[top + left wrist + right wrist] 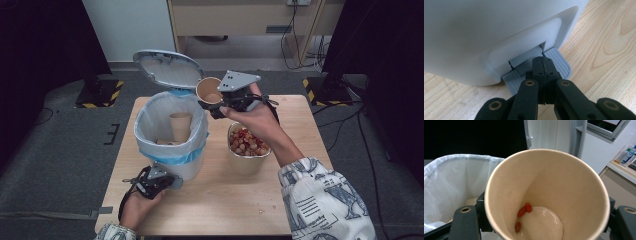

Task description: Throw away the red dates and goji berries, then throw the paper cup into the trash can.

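Note:
A white pedal bin with a white liner stands on the left of the table, its grey lid raised. My left gripper is shut, and its closed tips rest on the bin's grey pedal. My right gripper is shut on a brown paper cup, held tilted just beside the bin's right rim. In the right gripper view the paper cup has three small red pieces at its bottom, and the liner lies to its left. Another paper cup stands inside the bin.
A metal container with red and tan pieces sits right of the bin, under my right wrist. A small crumb lies near the table's front edge. The wooden table ends close behind the bin.

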Motion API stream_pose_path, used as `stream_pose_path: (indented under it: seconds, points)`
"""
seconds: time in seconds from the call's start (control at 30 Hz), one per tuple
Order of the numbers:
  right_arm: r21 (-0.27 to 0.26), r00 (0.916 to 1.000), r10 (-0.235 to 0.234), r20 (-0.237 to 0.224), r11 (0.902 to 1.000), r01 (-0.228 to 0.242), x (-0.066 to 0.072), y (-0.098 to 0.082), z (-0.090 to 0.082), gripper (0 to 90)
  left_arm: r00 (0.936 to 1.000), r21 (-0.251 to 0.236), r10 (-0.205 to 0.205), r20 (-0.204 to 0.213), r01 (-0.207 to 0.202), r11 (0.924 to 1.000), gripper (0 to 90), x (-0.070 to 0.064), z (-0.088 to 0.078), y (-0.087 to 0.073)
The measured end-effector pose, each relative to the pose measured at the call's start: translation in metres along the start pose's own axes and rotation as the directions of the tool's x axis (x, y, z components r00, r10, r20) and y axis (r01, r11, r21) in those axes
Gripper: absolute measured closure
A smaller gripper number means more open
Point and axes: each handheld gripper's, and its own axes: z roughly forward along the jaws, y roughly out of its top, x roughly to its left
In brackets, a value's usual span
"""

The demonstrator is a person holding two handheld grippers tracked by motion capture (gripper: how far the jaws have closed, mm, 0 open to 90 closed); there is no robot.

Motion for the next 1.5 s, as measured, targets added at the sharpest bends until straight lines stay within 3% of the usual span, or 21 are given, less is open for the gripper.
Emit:
stream_pose_path:
  seconds: [1.5]
  points:
    - [-0.001,0.9976,0.053,-0.044,0.9986,-0.053,0.013,0.007,0.031,27.2,1.0,0.0,0.003,-0.001,-0.003,1.0,89.8,0.0,0.0,0.0]
